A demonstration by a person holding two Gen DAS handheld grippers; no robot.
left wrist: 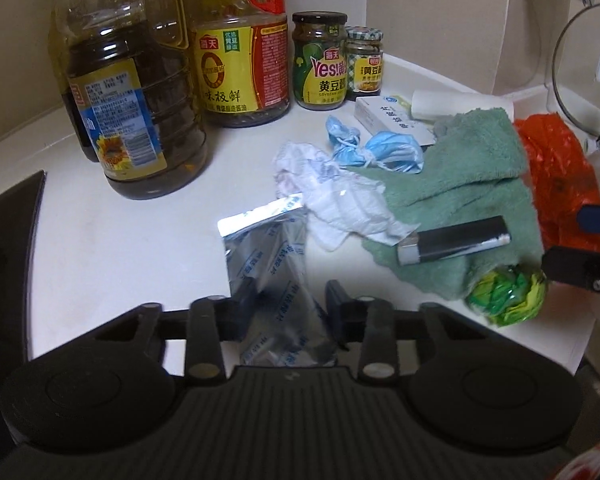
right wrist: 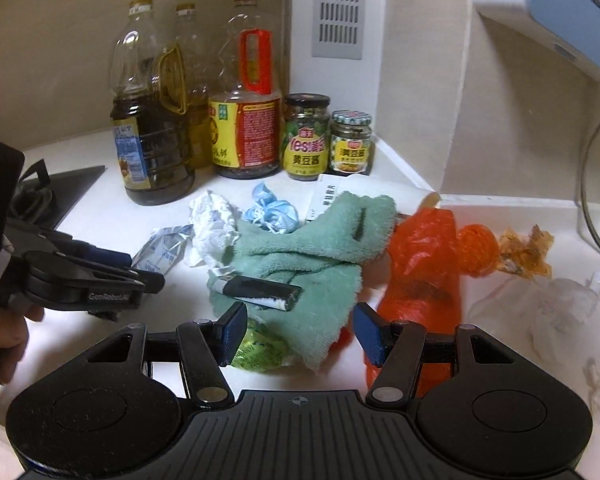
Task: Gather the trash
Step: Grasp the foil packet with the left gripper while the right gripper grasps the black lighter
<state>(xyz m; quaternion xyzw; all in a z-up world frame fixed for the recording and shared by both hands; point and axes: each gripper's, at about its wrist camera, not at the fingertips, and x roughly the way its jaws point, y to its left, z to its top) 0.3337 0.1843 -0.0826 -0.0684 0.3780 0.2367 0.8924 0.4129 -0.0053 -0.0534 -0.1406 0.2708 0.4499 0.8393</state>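
Setting: kitchen corner with a white counter; oil bottles and sauce jars stand at the far side against the wall.
Left hand-held gripper: jaws partly open on either side of a silver foil packet; whether the pads already press it cannot be told.
Right hand-held gripper: jaws wide, holding nothing, poised over the near edge of a green towel.
Trash, centre: crumpled white tissue just right of the packet, touching it; knotted blue mask farther back.
Trash, right: green wrapper ball at the towel's near edge; red plastic bag beside the towel.
Non-trash: black lighter-like object lying on the towel.
Progress: apparently early; all litter lies on the counter, no bin visible, packet likely first.
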